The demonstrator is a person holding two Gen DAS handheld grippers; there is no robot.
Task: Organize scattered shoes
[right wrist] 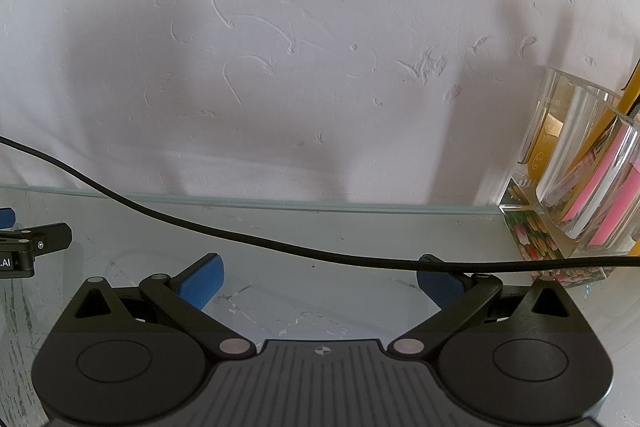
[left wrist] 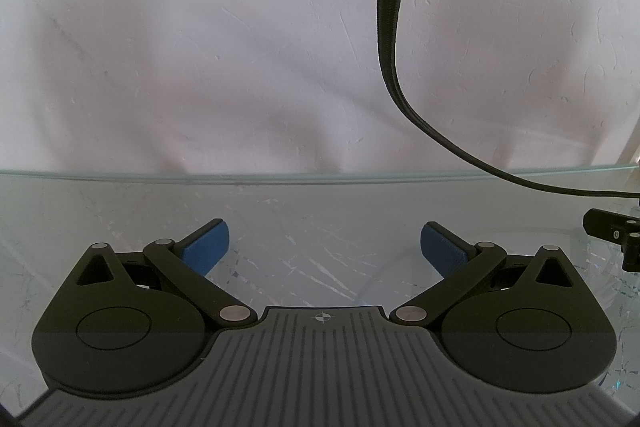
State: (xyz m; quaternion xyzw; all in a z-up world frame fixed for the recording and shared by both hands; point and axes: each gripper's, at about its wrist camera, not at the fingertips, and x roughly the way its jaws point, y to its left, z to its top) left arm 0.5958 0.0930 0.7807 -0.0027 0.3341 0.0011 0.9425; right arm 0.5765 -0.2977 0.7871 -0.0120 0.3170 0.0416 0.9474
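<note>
Left claw (left wrist: 324,247): wide, empty, over glass desk (left wrist: 120,203). Right claw (right wrist: 320,283): wide, empty, a cable (right wrist: 240,237) crossing it. Shoes: none in view. Step: not begun, apparently; next, locate a shoe.

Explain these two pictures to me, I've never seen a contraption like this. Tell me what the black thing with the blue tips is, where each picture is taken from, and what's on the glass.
Each picture comes from a camera mounted on a handheld gripper, looking forward along its two fingers. One shows the left gripper, the other the right gripper. The blue pads are the fingertips; both pairs stand wide apart and hold nothing. Both sit over a glass tabletop facing a white wall. A black cable crosses the glass. On the right stands a clear holder with pink and yellow items. No shoes are visible.
</note>
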